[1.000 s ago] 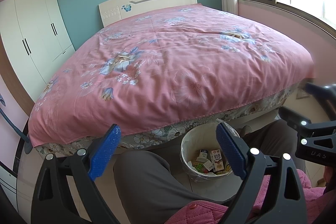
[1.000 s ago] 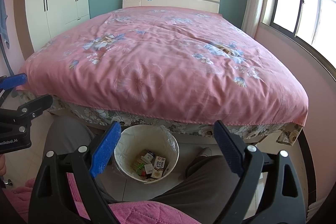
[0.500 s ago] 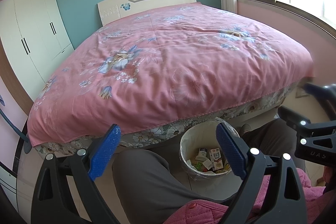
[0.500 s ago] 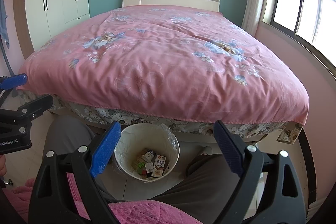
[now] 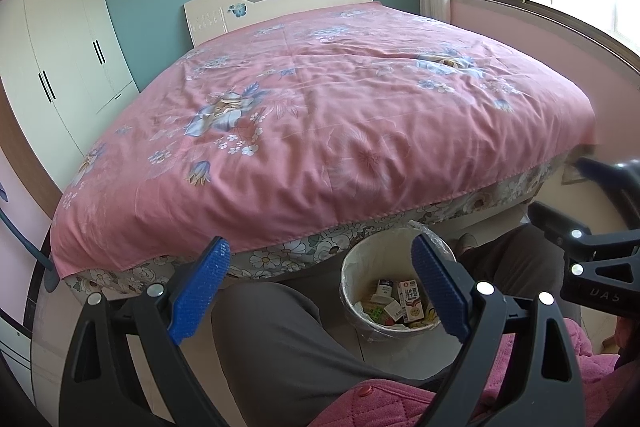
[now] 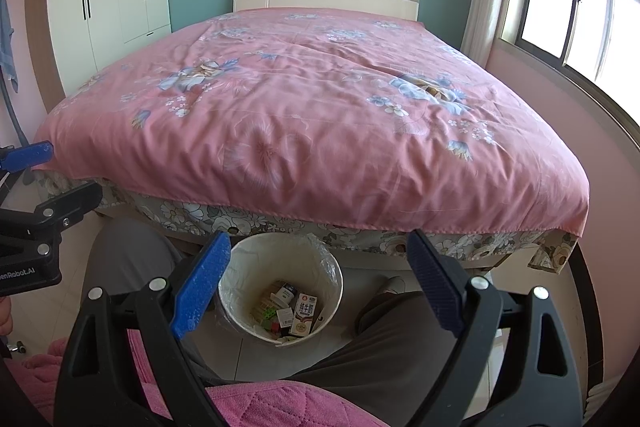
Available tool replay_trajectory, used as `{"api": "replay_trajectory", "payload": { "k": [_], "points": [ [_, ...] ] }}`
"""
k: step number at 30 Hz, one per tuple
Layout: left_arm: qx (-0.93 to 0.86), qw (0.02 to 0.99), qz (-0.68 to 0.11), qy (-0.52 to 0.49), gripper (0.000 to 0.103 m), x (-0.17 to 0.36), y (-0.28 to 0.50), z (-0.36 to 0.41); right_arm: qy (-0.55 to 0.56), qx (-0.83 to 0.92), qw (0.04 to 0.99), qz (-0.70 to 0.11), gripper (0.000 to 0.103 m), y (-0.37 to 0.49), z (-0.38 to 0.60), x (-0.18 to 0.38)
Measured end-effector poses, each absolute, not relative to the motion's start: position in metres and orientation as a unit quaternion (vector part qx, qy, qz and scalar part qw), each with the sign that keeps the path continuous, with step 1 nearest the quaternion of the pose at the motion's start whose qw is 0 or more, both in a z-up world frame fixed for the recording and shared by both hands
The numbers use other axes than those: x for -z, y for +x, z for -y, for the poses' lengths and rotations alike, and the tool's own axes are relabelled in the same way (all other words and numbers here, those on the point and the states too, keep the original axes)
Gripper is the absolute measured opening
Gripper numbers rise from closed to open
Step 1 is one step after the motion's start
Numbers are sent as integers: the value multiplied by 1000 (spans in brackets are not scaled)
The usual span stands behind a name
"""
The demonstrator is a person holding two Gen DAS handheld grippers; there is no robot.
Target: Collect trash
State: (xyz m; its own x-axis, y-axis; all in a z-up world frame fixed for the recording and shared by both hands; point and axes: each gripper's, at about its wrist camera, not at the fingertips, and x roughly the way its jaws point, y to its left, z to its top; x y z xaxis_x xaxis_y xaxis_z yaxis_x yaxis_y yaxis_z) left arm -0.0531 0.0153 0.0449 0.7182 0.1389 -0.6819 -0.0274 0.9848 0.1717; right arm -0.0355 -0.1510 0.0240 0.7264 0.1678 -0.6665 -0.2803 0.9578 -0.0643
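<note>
No real change since earlier frames. Only faint framing drift: trash bin (image 5: 352, 279) (image 6: 240, 267) sits a hair higher between fingers of left gripper (image 5: 320, 245) and of right gripper (image 6: 318, 238). Jaw gaps unaltered, wide, nothing between. Milk carton (image 5: 410, 297) (image 6: 304, 311) in bin unmoved.

Bright daylight from window (image 6: 568, 11), glare there; sharp focus, fisheye-warped dark edges.
</note>
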Motion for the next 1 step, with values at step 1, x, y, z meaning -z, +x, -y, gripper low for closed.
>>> {"api": "replay_trajectory", "payload": {
  "k": [1],
  "points": [
    [-45, 924, -372, 75, 93, -45, -53, -15, -80, -121, 926, -349, 88, -36, 151, -24]
  ]
}}
